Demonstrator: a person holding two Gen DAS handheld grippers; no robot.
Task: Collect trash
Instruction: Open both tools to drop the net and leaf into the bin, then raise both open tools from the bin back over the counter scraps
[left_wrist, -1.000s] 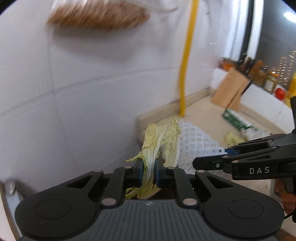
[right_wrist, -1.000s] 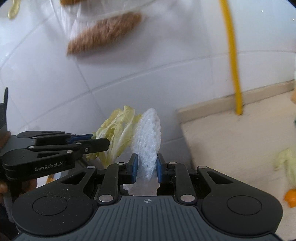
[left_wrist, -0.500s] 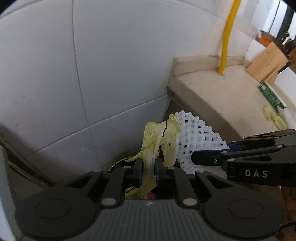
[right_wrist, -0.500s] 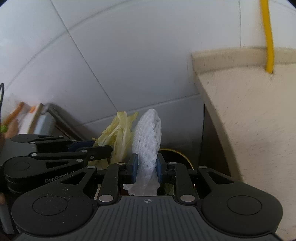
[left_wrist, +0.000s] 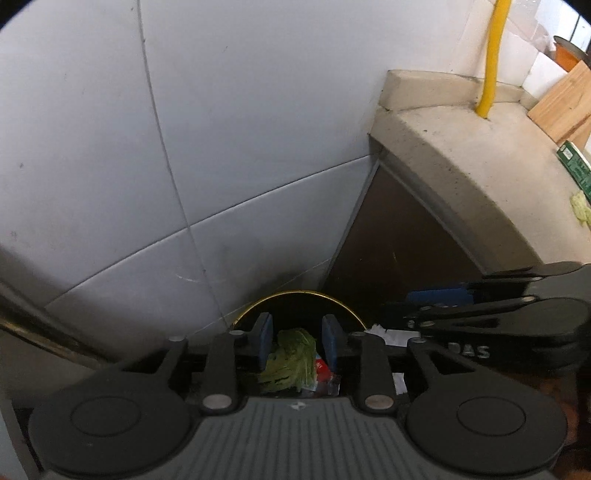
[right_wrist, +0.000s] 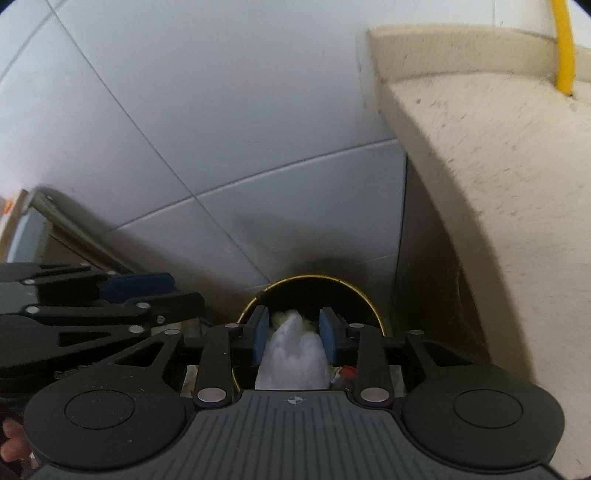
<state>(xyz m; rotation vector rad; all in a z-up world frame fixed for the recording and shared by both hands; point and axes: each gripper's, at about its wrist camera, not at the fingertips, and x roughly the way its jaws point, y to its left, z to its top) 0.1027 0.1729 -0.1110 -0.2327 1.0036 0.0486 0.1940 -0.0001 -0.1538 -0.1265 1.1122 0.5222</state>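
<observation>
Pointing down over a black bin with a gold rim (left_wrist: 295, 293), my left gripper (left_wrist: 296, 330) has its jaws opening. The pale green cabbage leaf (left_wrist: 291, 360) lies loose below and between its blue pads, clear of both, on other rubbish in the bin. My right gripper (right_wrist: 293, 328) hangs over the same bin rim (right_wrist: 314, 277), jaws also opening. The white foam net (right_wrist: 291, 354) is blurred and sliding down between its pads. Each gripper shows in the other's view: right gripper (left_wrist: 424, 306), left gripper (right_wrist: 177, 291).
A white tiled wall (left_wrist: 184, 147) backs the bin. To the right, a beige stone counter (left_wrist: 480, 177) overhangs a dark cabinet side (left_wrist: 399, 251). On the counter stand a yellow pipe (left_wrist: 493, 55), a wooden block (left_wrist: 561, 107), a green packet (left_wrist: 574, 166) and a leaf scrap (left_wrist: 580, 208).
Both grippers sank toward the bin and opened. The cabbage leaf and the foam net, which stood up above the pads, have slipped down between them.
</observation>
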